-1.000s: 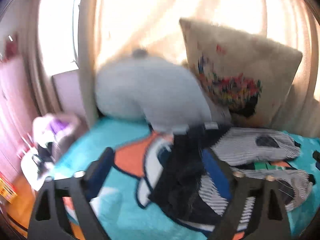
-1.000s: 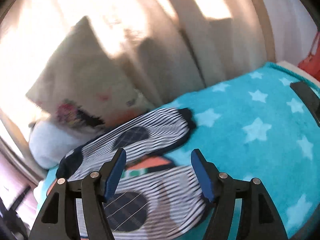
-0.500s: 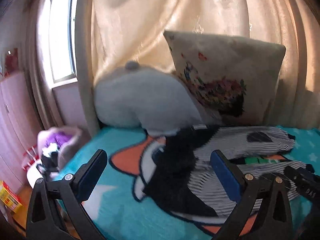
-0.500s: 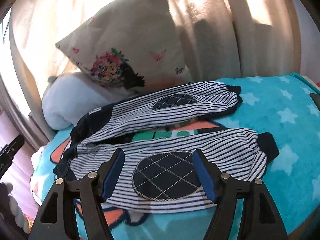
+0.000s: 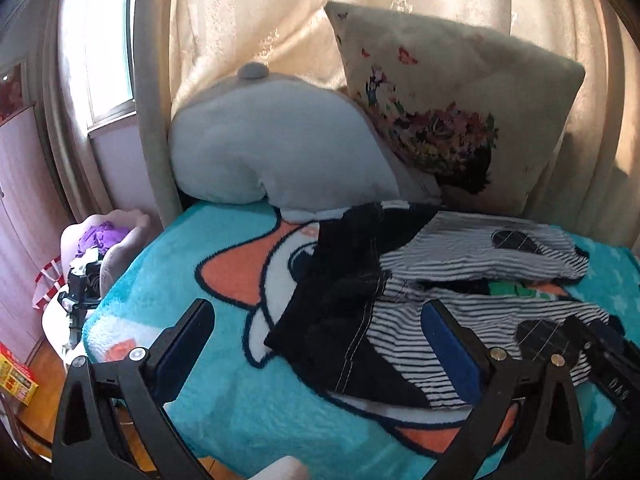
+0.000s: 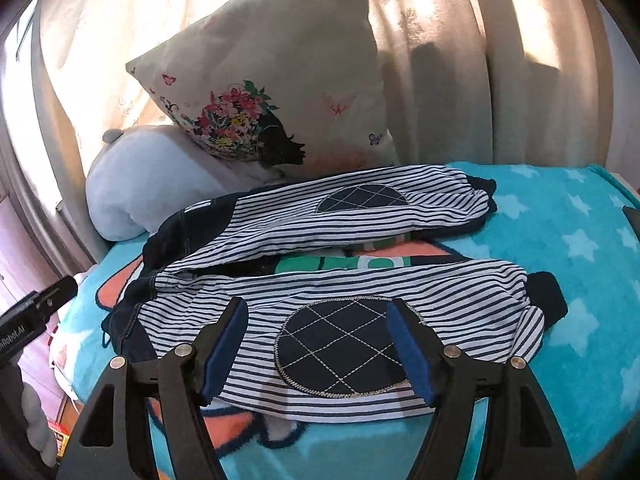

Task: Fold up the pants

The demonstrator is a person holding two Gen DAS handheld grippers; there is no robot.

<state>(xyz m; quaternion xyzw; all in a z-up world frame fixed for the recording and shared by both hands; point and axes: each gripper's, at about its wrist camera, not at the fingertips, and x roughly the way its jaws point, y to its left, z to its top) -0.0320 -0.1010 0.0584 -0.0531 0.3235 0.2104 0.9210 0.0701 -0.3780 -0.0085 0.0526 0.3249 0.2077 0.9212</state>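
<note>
The pillow has its lower edge hidden behind the pants, the right gripper is cut off by the frame edge, and the small box print is unreadable

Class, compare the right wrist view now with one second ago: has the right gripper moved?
Yes. The right gripper has drawn back toward the pants' near leg; the floral pillow has shifted up and right in view.

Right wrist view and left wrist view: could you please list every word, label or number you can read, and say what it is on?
"Robot.AI", start cut off by the frame edge: on the left claw, seen at the left edge of the right wrist view.
"DAS"-like letters, upside down and uncertain: on the right claw body in the left wrist view.
Yellow box print: too blurred.
</note>
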